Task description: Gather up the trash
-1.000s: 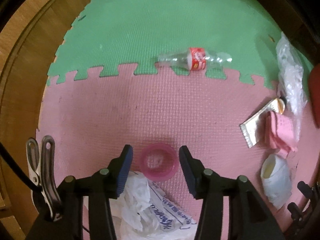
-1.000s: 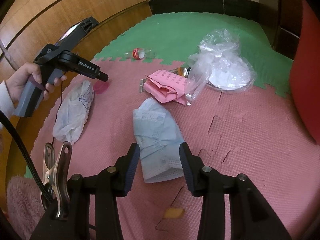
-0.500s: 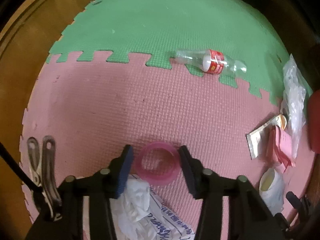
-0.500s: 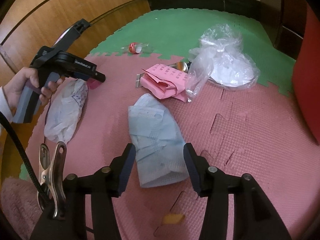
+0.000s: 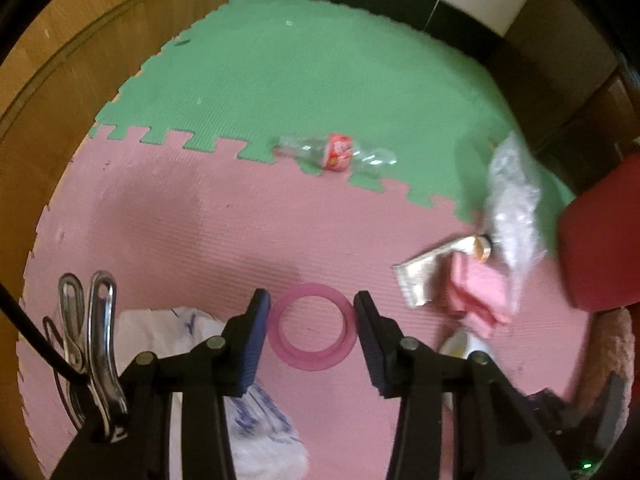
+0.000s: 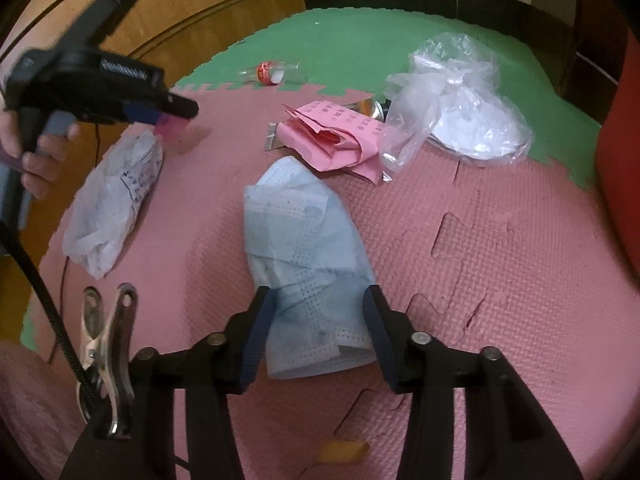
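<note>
Fingers of the left gripper (image 5: 312,330) are clamped on a pink ring (image 5: 312,327), one pad pressing each side of its rim; the right wrist view shows the ring held clear of the pink mat (image 6: 500,240), so it is judged gripped and lifted. Gripping it across its width keeps the ring from tipping out.

Fingers of the right gripper (image 6: 318,330) straddle the near end of a blue face mask (image 6: 304,248) lying flat on the pink mat. These jaws are closing; the pads sit at the mask's edges, and a firm pinch is not yet evident. The steep downward approach suits a limp, flat item that must be bunched to be lifted.

Remaining trash lies farther out: a white printed bag (image 6: 116,196) beside the left gripper, folded pink paper (image 6: 340,140), a foil tube (image 5: 432,268), a clear plastic bag (image 6: 460,100), and a plastic bottle (image 5: 336,152) on the seam with the green mat (image 5: 320,72). No bin is visible.
</note>
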### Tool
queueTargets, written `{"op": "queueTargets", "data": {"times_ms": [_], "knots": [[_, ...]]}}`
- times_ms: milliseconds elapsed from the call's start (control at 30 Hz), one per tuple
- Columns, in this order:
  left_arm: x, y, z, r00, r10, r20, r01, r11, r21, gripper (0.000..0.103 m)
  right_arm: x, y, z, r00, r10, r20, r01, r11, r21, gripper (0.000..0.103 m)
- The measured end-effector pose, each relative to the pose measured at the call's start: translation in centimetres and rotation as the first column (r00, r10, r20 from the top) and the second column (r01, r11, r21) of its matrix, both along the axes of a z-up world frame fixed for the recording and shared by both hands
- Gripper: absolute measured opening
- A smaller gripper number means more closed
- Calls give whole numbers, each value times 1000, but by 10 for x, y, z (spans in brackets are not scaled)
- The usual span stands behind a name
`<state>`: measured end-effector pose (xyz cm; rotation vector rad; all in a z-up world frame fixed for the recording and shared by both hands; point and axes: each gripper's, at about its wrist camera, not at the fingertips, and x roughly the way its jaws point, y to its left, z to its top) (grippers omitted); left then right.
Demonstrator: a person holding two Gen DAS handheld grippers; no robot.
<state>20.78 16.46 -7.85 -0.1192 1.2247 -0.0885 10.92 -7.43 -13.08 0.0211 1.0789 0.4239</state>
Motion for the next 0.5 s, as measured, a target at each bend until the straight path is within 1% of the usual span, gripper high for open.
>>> {"op": "queueTargets", "data": {"times_ms": [33, 67, 167, 367, 500], "knots": [[-5, -1, 5, 1000, 5, 9, -5, 1000, -12, 45, 0, 1, 0, 1000, 1, -2, -1, 1000, 2, 34], [-8, -8, 14, 1000, 16, 20, -15, 1000, -25, 45, 0, 1, 0, 1000, 0, -4, 0, 1000, 4, 30], [-17, -21, 31, 998, 35, 49, -33, 999, -35, 45, -3, 1, 0, 1000, -7, -1, 7, 1000, 3, 25], [-39, -42, 47, 994, 55, 94, -54, 998, -9, 45, -6, -11, 2, 999, -45, -28, 47, 997, 69, 21], [-58, -47, 54, 991, 79, 109, -76, 997, -26, 45, -14, -16, 12, 999, -38, -12, 39, 995, 88, 20]]}}
